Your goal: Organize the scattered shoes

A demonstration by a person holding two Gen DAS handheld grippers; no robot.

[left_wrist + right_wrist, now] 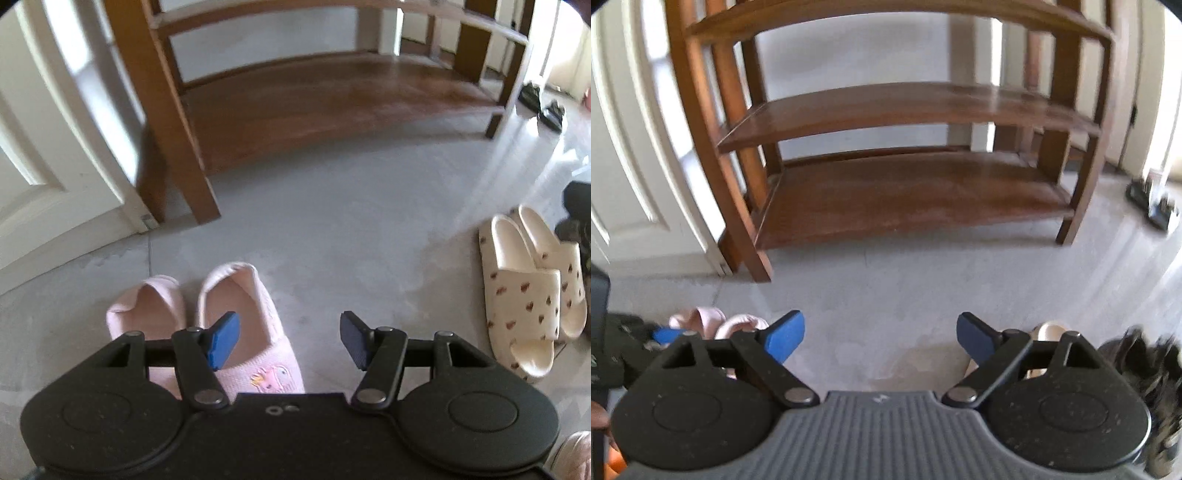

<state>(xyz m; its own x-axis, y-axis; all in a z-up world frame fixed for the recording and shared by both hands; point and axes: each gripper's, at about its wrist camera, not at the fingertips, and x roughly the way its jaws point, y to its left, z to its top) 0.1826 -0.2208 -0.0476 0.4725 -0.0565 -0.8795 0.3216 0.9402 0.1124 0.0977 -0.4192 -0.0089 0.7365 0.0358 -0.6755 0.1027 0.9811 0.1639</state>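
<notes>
Two pink fabric slippers (147, 314) lie side by side on the grey floor, low in the left wrist view. My left gripper (288, 339) hangs open over the right-hand one (255, 295); its left pad sits above the slipper's opening and its right pad stands clear of the outer side. A pair of cream slides (524, 295) with dark heart prints rests to the right. My right gripper (879, 336) is open above bare floor, nothing between its fingers. In the right wrist view the pink slippers (709, 317) are at its left and a cream slide (1049, 328) peeks from behind its right finger.
A brown wooden shoe rack (905, 195) with bare shelves stands straight ahead on the floor. A white panelled door (44, 147) is at its left. Dark shoes (1145, 362) lie at the near right, and black sandals (546, 107) farther off beside the rack's right leg.
</notes>
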